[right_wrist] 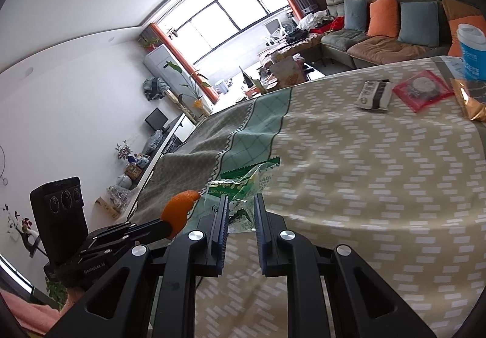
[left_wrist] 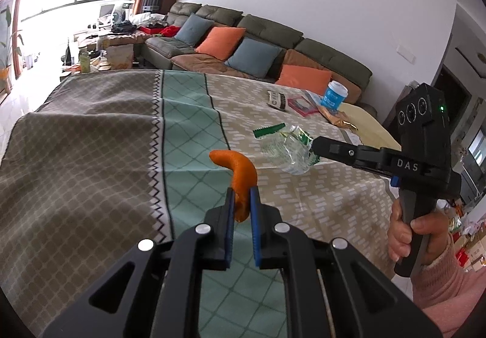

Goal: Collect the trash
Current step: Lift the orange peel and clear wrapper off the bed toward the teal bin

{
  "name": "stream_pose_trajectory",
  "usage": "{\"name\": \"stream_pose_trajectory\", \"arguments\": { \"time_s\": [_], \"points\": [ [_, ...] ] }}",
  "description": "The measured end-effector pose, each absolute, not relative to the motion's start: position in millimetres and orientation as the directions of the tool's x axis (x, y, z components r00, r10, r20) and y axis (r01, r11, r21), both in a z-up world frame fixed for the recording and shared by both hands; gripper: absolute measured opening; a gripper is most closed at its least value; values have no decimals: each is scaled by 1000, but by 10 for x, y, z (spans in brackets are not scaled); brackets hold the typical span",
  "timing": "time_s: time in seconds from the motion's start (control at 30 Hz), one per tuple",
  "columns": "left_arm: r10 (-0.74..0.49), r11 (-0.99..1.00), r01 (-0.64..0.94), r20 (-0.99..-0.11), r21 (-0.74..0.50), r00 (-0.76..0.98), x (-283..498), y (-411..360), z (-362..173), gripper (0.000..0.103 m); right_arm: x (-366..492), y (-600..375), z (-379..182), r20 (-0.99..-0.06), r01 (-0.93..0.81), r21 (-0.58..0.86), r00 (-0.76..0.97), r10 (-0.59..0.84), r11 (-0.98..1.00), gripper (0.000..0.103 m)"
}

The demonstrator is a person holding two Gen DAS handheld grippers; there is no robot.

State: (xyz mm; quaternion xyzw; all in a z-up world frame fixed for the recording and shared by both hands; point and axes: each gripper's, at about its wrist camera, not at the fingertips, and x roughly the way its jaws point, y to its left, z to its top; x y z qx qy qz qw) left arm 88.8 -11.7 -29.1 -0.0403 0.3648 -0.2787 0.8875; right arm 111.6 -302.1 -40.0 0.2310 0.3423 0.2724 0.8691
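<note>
Two claws are seen, each held in a hand. By the left gripper (left_wrist: 242, 201) a curved piece of orange peel (left_wrist: 240, 177) is pinched between the blue pads, its free end arching up and to the left above the fingertips. By the right gripper (right_wrist: 240, 210) a crumpled clear and green plastic wrapper (right_wrist: 243, 189) is clamped, the jaws narrowed onto its thin film; the wrapper is bunched ahead of the fingertips and lifted clear of the cloth. From the left wrist view the right gripper is seen to the right of the peel, gripped by a hand (left_wrist: 416, 234) in a pink sleeve (left_wrist: 449, 286).

Beneath both claws a patterned tablecloth (left_wrist: 106, 131) is spread, in bands of brown, teal and beige. Well beyond it a long grey-green sofa (left_wrist: 267, 31) with orange and blue cushions is set against the wall. Far ahead of the right gripper, near the cloth's far edge, a blue and white cup (right_wrist: 472, 49) is stood, with a red packet (right_wrist: 422, 89) just beside it, a black and white packet (right_wrist: 375, 95) to that packet's left, and a gold wrapper (right_wrist: 470, 104) below the cup.
</note>
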Motion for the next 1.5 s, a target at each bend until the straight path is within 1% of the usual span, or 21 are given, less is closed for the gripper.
{"name": "stream_pose_trajectory", "arguments": {
  "time_s": [0.9,1.5],
  "points": [
    [-426,904,333,-615,-267,663,660,586,-206,11,1209,-2336,-378,-463,-422,600,510,725,680,17],
    [-365,930,251,-594,-268,717,510,1016,-124,11,1267,-1881,-340,-458,-489,605,433,777,629,17]
  ]
}}
